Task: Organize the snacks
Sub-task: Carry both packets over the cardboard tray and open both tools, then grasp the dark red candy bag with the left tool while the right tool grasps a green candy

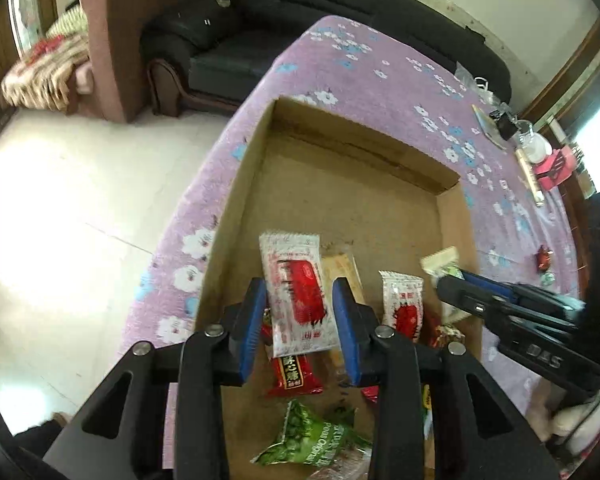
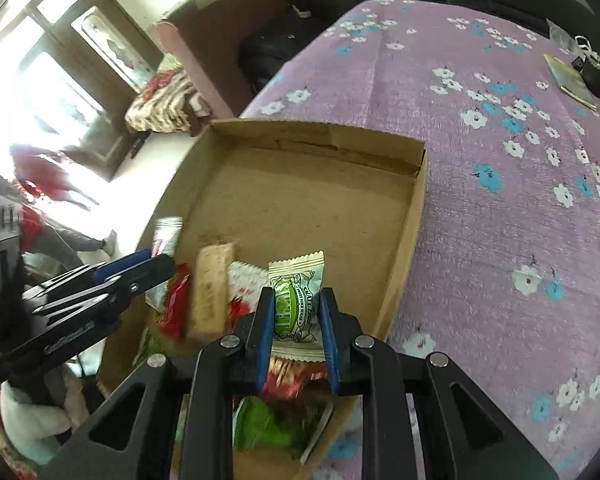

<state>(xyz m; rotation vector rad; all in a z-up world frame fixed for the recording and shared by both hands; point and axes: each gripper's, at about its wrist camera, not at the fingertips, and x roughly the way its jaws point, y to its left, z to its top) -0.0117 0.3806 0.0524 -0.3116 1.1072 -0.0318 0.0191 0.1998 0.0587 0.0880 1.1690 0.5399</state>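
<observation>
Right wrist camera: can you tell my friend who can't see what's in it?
The right gripper pinches a green-and-white snack packet above a cardboard box holding more snacks, on a purple flowered tablecloth.

The cardboard box (image 2: 404, 240) sits on the table (image 2: 500, 200), snack packets (image 1: 404, 312) lying in its near end, a sofa (image 1: 260, 40) behind the table, small items (image 1: 540, 152) at the table's far right.

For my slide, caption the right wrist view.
Right gripper clamps a green-and-white snack packet over the cardboard box of snacks on a floral purple tablecloth.
</observation>
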